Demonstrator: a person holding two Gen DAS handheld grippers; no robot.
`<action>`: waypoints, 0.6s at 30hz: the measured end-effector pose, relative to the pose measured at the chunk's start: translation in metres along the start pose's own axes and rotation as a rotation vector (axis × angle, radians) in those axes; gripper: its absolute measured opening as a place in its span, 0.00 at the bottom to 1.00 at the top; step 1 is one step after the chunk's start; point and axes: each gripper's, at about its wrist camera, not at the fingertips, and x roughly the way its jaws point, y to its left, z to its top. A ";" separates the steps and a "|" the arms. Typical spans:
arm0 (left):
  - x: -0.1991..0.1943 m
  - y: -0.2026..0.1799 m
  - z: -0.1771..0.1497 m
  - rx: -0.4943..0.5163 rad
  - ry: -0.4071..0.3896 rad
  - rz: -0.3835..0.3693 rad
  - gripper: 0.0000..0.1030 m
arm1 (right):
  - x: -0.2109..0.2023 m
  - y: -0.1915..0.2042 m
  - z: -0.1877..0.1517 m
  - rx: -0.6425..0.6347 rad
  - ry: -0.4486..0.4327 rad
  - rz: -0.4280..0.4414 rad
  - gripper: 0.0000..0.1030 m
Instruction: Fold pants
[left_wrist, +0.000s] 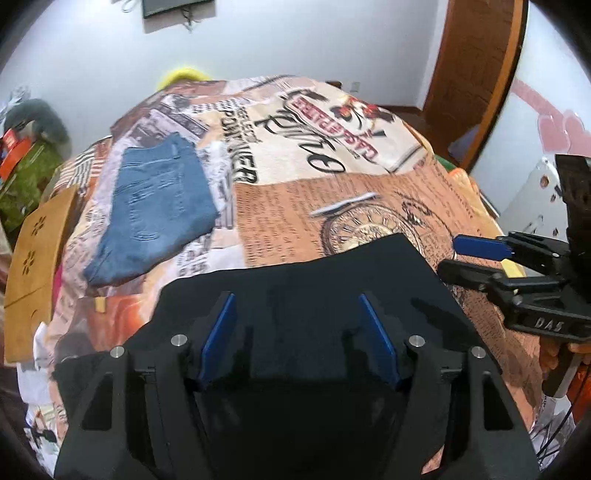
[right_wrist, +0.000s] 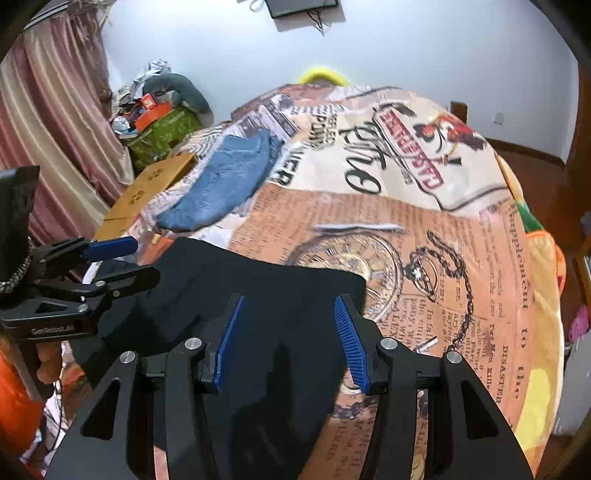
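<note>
On the bed (right_wrist: 461, 258), covered by a newspaper-print blanket, black pants (left_wrist: 295, 280) lie at the near edge, and folded jeans (left_wrist: 159, 206) rest beyond them to the left, well apart. The left hand-held gripper (left_wrist: 299, 339) hovers over the black pants with its blue pads spread wide, holding nothing. The right hand-held gripper (right_wrist: 288, 339) hangs over the pants' right edge, likewise spread and empty.

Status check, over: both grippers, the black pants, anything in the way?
Left gripper and right gripper open, above black pants. Pants flat on printed blanket. Folded jeans lie apart, far left; nothing blocking.
</note>
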 end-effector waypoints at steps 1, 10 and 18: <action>0.007 -0.003 0.001 0.008 0.012 0.000 0.66 | 0.003 -0.003 -0.001 0.003 0.008 0.004 0.45; 0.062 -0.010 -0.020 0.029 0.141 0.022 0.67 | 0.047 -0.003 -0.024 -0.029 0.151 0.031 0.45; 0.050 -0.011 -0.033 0.048 0.131 0.035 0.68 | 0.030 0.002 -0.038 -0.076 0.176 0.019 0.45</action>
